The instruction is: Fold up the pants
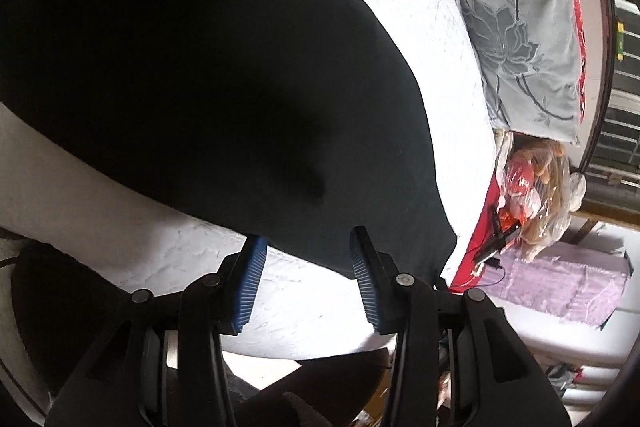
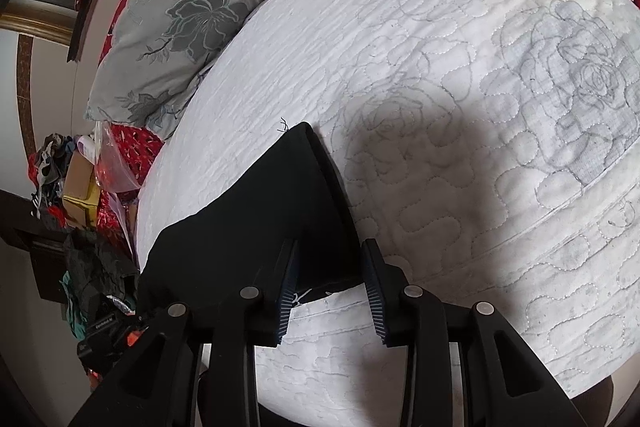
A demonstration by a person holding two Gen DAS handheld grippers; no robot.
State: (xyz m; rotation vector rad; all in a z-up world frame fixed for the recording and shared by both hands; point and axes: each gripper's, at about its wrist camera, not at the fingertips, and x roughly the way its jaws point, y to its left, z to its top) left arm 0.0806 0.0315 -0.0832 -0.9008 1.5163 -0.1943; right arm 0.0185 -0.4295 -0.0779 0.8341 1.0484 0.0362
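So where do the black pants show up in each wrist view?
Left wrist: black pants fill the upper left and centre, their edge reaching down between the fingers.
Right wrist: they lie lower left of centre, one corner pointing up.
Shared landmark: the grey floral pillow, by the white quilt's edge.

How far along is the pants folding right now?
Done: the black pants lie flat on the white quilt. In hand: the left hand-held gripper and right hand-held gripper each straddle an edge, jaws open. Left: lifting it over; how many folds remain is unclear.
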